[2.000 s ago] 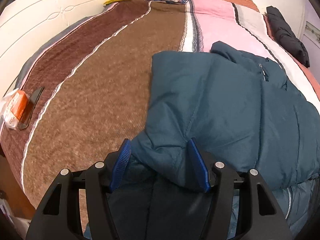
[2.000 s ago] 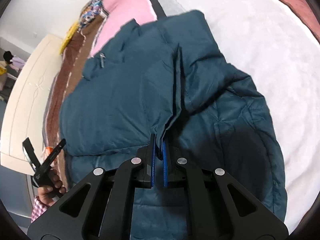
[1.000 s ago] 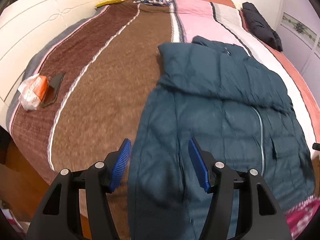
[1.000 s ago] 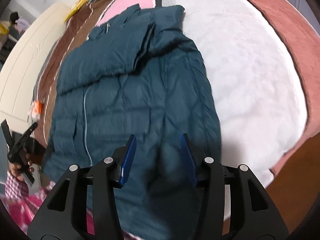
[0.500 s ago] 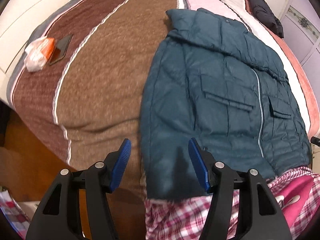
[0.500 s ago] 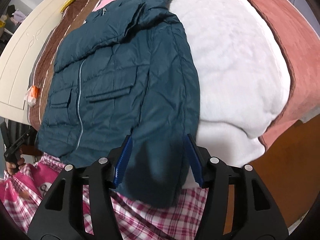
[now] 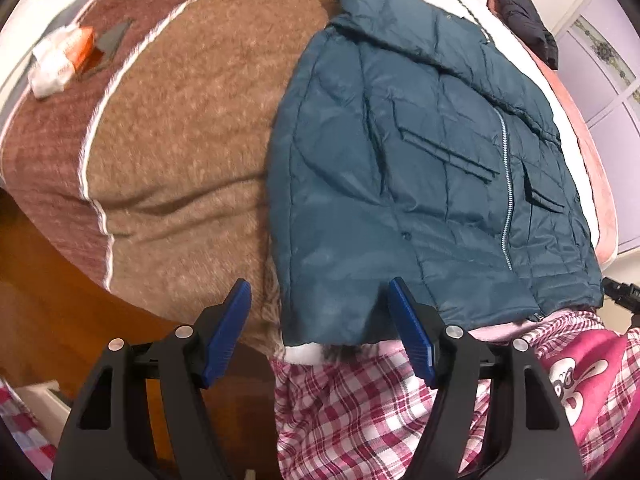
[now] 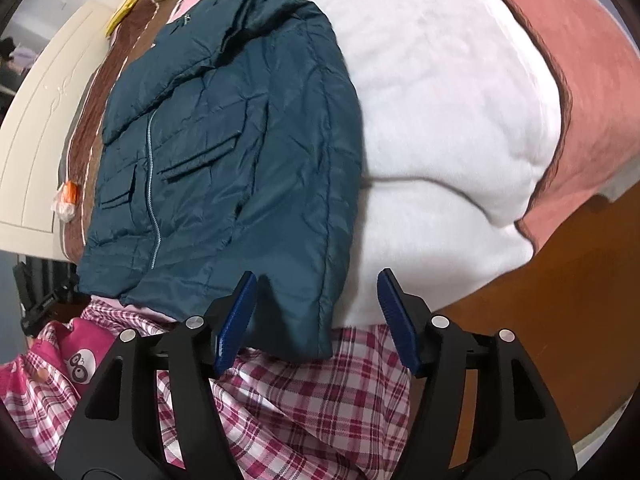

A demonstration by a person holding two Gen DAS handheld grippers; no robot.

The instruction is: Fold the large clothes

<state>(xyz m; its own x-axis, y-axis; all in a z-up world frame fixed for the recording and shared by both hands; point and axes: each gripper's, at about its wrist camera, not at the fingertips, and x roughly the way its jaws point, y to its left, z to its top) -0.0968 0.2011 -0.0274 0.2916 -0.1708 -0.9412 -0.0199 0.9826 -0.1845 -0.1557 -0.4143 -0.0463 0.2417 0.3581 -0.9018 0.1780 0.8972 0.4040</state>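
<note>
Your left gripper (image 7: 320, 332) and right gripper (image 8: 316, 316) both gape wide, holding nothing, above the hem corners of the teal jacket (image 7: 420, 168) lying front-up on the bed (image 7: 180, 128).

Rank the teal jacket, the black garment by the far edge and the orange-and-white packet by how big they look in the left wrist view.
1. teal jacket, by far.
2. black garment.
3. orange-and-white packet.
The last two look close, and both lie far off, so their order is unsure.

jacket (image 7: 420, 168): teal, quilted, puffy
state: zipped, front up, flap pockets showing
pose: flat, collar far, hem near
location: on bed, sleeve ends overhanging near edge
</note>
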